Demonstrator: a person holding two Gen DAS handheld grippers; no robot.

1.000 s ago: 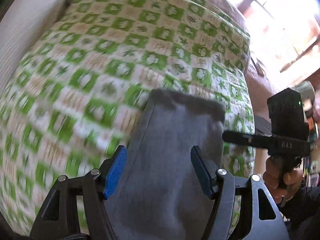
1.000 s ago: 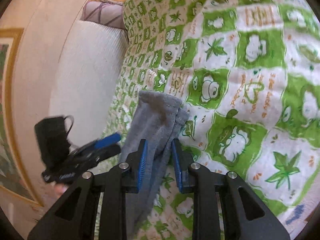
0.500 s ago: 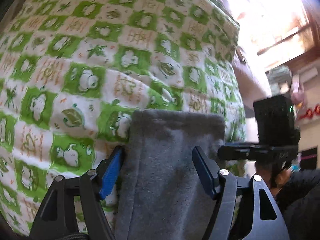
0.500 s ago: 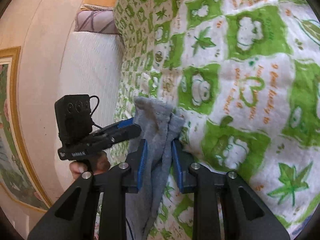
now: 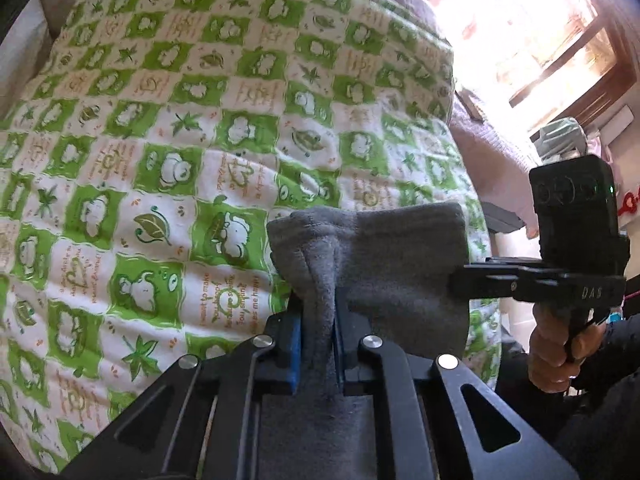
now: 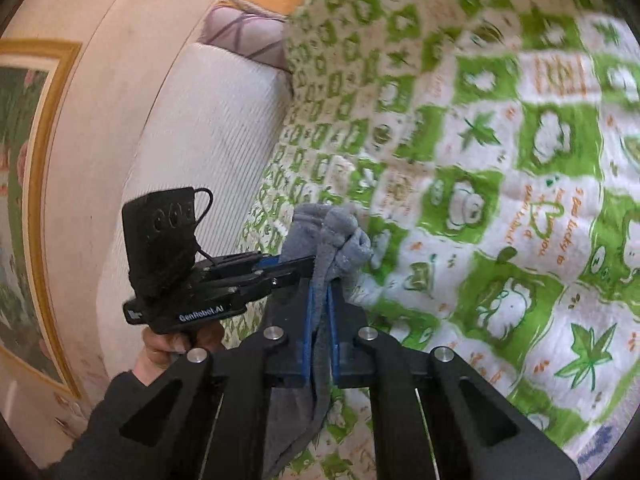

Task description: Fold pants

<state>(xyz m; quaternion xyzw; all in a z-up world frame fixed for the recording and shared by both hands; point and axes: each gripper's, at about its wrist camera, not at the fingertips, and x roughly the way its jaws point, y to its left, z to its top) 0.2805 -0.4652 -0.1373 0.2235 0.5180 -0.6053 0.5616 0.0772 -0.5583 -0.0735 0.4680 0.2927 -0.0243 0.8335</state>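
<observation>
At lower centre of both wrist views, grey pants (image 5: 384, 264) lie bunched on a bed under a green-and-white checked quilt (image 5: 160, 160), the hem end reaching toward mid-frame. Left gripper (image 5: 318, 344) has just been closing & now pinches a raised ridge of the fabric between its blue pads, jaws nearly together. Right gripper (image 6: 320, 344) likewise has just been closing on the cloth, its jaws clamped on a gathered fold w/ the bunched end poking out above. In the left view the right gripper sits at right of frame, held by a person's hand (image 5: 560, 352), touching the pants' right edge. White ribbed cushion (image 6: 208, 136) & framed picture (image 6: 28, 200) fill the left of the right view; a bright window (image 5: 520, 20) is upper right in the left view. Step in hand, by the look: both grips set on one end, ready for a fold. Next move prob. calls for lifting both ends together, evenly, then carrying them over the rest of the garment w/o letting the cloth slip.
</observation>
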